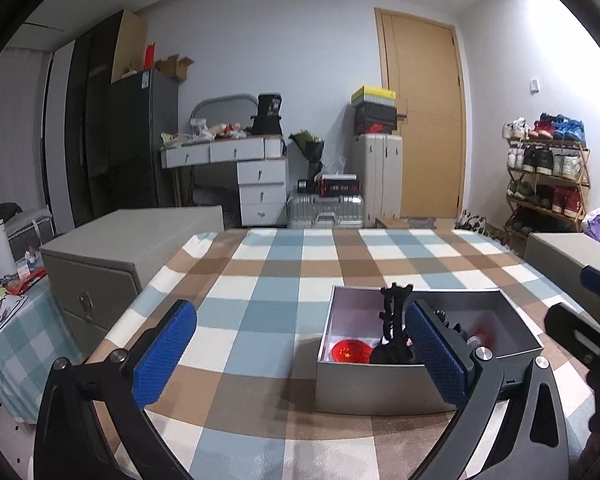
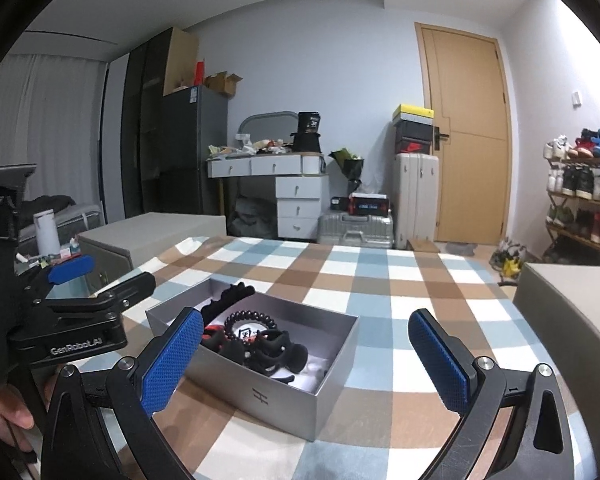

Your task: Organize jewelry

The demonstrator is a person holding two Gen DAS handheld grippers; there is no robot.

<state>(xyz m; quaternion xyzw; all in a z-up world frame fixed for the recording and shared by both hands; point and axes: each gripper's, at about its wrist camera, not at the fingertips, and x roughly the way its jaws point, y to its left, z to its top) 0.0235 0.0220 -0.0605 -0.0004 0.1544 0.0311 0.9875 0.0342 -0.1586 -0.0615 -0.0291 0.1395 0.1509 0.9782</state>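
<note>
An open silver box (image 1: 380, 390) stands on the checked tablecloth; it also shows in the right wrist view (image 2: 284, 396). It holds black hair clips (image 2: 276, 350), a black beaded bracelet (image 2: 246, 318) and a red round badge (image 1: 350, 352). One black clip (image 1: 394, 320) sticks up above the rim. My left gripper (image 1: 300, 352) is open and empty, just left of and in front of the box. My right gripper (image 2: 306, 354) is open and empty, in front of the box's right part. The left gripper body (image 2: 80, 320) shows at the left of the right wrist view.
The checked table (image 1: 260, 280) runs back to its far edge. Grey storage boxes stand at the left (image 1: 112, 256) and right (image 2: 568, 312). Behind are a white dresser (image 1: 256, 176), suitcases, a wooden door and a shoe rack (image 1: 548, 176).
</note>
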